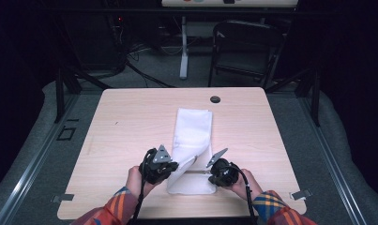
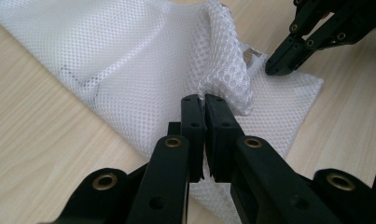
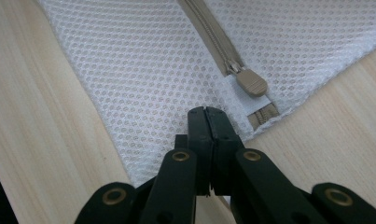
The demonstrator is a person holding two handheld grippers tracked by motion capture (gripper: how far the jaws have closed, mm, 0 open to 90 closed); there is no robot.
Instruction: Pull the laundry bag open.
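My left gripper [image 2: 204,100] closed, pinching raised fold of mesh bag [image 2: 143,65]; my right gripper [image 3: 207,112] closed on bag edge, zipper pull [image 3: 251,83] just ahead-right, nearer right gripper; bag's long axis runs away from me on table [image 1: 130,122]

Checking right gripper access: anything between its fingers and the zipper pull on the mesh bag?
Nothing visible. The zipper pull lies exposed on top of the mesh bag, just ahead of the shut right gripper, with bare mesh between. The left gripper is off to the side.
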